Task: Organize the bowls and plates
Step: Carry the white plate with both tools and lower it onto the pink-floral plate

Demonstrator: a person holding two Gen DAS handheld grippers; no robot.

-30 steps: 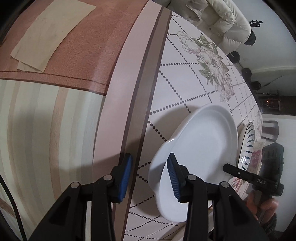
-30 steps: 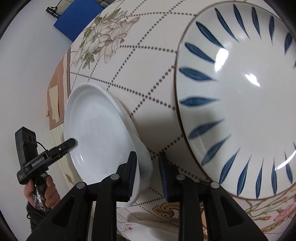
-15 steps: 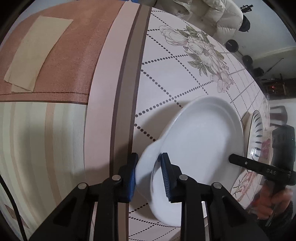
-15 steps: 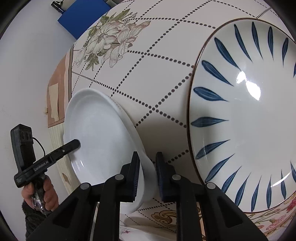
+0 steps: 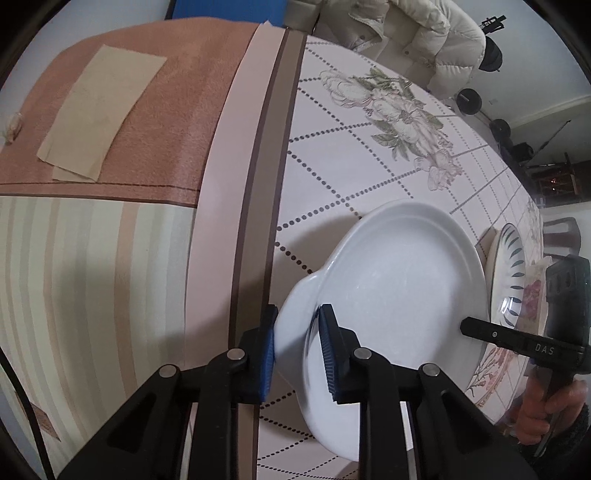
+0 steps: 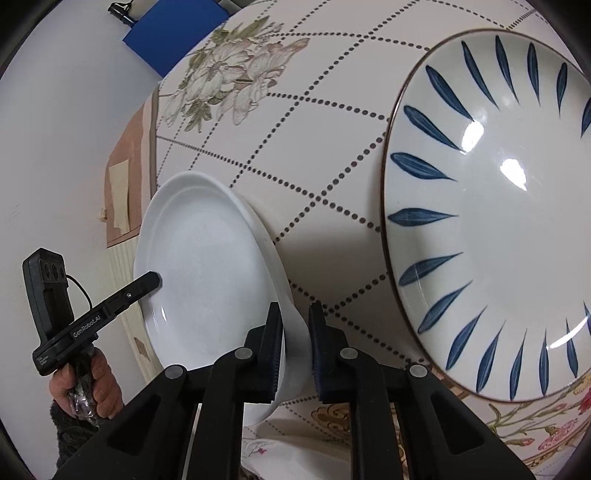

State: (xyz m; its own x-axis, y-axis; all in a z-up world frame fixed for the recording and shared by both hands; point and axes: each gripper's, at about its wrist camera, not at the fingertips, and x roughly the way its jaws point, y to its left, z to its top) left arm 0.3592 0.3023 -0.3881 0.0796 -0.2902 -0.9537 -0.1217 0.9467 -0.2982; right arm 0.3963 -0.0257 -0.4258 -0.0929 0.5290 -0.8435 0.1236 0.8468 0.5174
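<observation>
A plain white oval dish with handle ears (image 5: 399, 291) sits tilted on the tablecloth. My left gripper (image 5: 295, 332) is shut on its near ear. My right gripper (image 6: 295, 328) is shut on the opposite ear of the same white dish (image 6: 207, 266). Each gripper shows in the other's view, the right one (image 5: 517, 339) and the left one (image 6: 92, 317). A large white plate with blue leaf strokes and a brown rim (image 6: 495, 206) lies flat just right of the dish; it shows edge-on in the left wrist view (image 5: 511, 273).
The table (image 5: 369, 155) carries a cream cloth with dotted diamonds and flower prints. Left of it is a salmon and striped surface (image 5: 110, 184) with beige paper (image 5: 99, 110) on it. A padded white jacket (image 5: 406, 33) and a blue panel (image 6: 173, 33) lie beyond the far edge.
My left gripper moved onto the dish's ear and closed on it. My right gripper closed tighter on the opposite ear. The dish now stands tilted between both grippers.
</observation>
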